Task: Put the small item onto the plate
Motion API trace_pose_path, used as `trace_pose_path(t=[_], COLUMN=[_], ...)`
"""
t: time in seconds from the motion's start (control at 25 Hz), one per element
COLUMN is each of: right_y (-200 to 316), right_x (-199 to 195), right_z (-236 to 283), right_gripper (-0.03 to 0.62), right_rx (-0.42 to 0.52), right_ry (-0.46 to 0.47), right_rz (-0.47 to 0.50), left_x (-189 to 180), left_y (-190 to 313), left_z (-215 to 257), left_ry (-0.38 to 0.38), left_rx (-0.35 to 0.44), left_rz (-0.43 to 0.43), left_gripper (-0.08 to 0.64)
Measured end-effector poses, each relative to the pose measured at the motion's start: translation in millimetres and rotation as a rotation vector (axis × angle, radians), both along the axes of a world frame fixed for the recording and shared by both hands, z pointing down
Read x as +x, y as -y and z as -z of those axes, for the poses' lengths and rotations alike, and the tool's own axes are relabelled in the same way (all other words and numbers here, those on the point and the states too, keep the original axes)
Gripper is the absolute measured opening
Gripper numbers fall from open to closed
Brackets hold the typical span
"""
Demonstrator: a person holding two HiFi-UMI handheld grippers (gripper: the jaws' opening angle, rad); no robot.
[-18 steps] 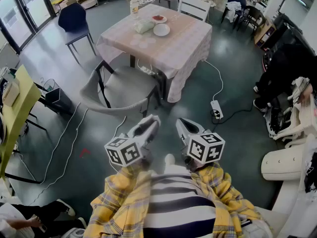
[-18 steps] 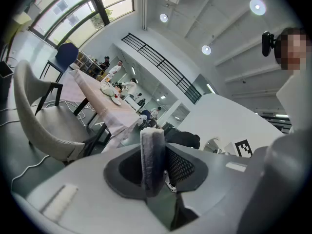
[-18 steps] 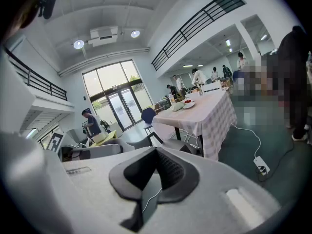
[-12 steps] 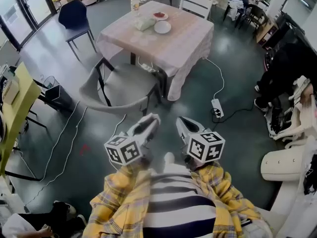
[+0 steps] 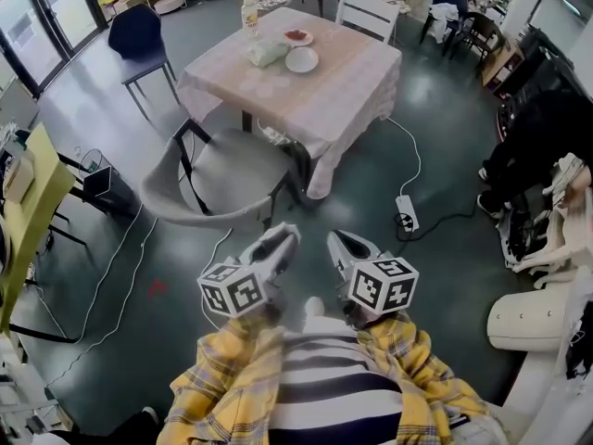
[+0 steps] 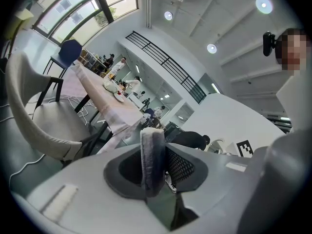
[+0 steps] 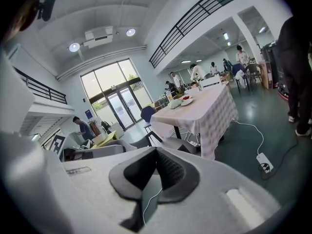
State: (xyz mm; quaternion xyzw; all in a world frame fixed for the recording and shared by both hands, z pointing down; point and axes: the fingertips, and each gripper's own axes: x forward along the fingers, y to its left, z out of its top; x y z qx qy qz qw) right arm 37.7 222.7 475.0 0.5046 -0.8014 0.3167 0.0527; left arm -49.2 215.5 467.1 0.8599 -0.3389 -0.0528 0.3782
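— Where are the tongs?
— Left tongs [image 5: 281, 237] clamp a grey strip [image 6: 152, 160] (soft, felt-like). Right tongs [image 5: 339, 242] are closed on nothing. Both are low over the floor [image 5: 445, 248].
— And the plate?
— White plate [image 5: 302, 59] on the tabletop [image 5: 343, 77], well apart from both.

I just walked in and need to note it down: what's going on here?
A person in a plaid shirt holds the left gripper and the right gripper close to the body. Both have their jaws together and are empty. The table with the plate stands some way ahead, beyond a grey chair. Nothing is picked up yet, and the small item is too far away to single out.
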Motion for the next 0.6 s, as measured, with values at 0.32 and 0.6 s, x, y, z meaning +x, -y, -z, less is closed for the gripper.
trace_pose_path(t=[0.32, 0.6], right_y=[38, 64], right_x=[10, 16], right_z=[-7, -12], right_gripper=[0.002, 0.002], right_rx=[-0.002, -0.021], right_ry=[-0.020, -0.004], right_rz=[0.064, 0.083], left_x=[23, 36], left_y=[42, 69], left_z=[-4, -6], left_ry=[0.012, 0.033], left_rx=[0.002, -0.004], left_rz=[0.034, 0.043], left_gripper=[0.098, 0.098])
